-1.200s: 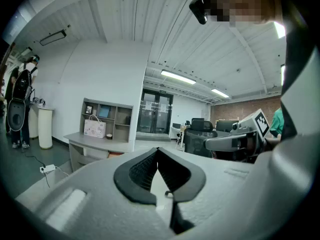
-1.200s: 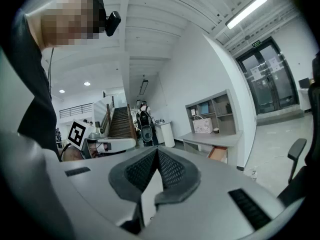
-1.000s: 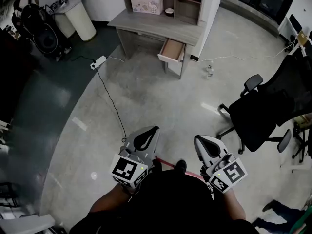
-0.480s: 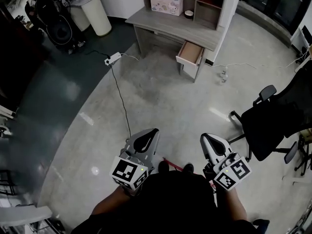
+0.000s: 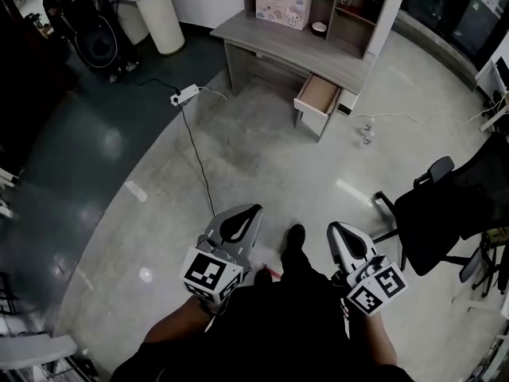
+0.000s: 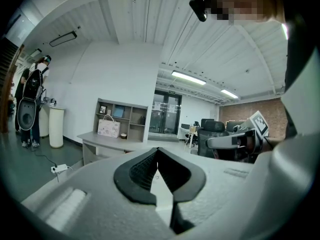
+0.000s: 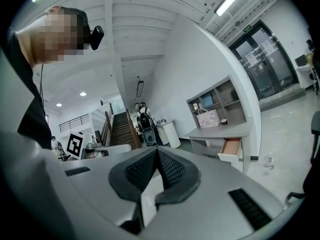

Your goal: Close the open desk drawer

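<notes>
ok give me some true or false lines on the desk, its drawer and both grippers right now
1. The wood-lined drawer of the grey desk stands pulled out. True.
2. The left gripper is clamped on the drawer's front. False: it is shut on nothing, far across the floor from the drawer.
3. A pink paper bag stands on the desktop. True.
4. The black office chair is tucked under the desk. False: it stands apart, off to the right.
5. The right gripper is shut and empty. True.
</notes>
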{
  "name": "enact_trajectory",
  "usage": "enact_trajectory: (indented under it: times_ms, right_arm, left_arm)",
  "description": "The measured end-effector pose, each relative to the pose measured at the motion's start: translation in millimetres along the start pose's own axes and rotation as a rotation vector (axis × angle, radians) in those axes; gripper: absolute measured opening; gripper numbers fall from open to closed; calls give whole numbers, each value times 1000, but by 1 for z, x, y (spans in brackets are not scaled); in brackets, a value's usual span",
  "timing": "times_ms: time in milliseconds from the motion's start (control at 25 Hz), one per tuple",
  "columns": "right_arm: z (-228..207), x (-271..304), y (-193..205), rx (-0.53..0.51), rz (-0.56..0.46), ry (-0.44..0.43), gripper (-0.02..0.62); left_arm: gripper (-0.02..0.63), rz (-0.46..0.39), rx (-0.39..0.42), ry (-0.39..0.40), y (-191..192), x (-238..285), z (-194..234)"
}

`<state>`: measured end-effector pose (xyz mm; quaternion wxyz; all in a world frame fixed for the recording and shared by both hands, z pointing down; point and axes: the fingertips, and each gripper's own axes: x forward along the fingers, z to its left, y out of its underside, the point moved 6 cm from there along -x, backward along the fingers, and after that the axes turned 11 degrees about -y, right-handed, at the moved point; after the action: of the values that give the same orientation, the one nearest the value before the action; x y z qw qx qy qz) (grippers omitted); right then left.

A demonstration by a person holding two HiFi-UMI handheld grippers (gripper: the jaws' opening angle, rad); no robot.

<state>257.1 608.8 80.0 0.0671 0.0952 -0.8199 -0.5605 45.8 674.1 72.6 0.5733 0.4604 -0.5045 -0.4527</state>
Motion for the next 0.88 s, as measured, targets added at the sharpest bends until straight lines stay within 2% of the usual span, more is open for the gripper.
enact_trajectory:
  times_ms: [160, 440, 640, 880]
  right_arm:
    - [-38, 17, -9, 15, -9, 4, 12]
    - [-131, 50, -37, 48, -11, -24, 12]
    - [-194, 69, -68, 45, -2, -62, 12]
    - [-250, 91, -91, 56, -3, -97, 12]
  left_arm:
    - [8, 13, 10, 5, -3, 41, 12]
    - [8, 23, 22, -10, -24, 137, 24]
    - [8, 41, 33, -50, -42, 201, 35]
    - [8, 36, 34, -127, -60, 251, 58]
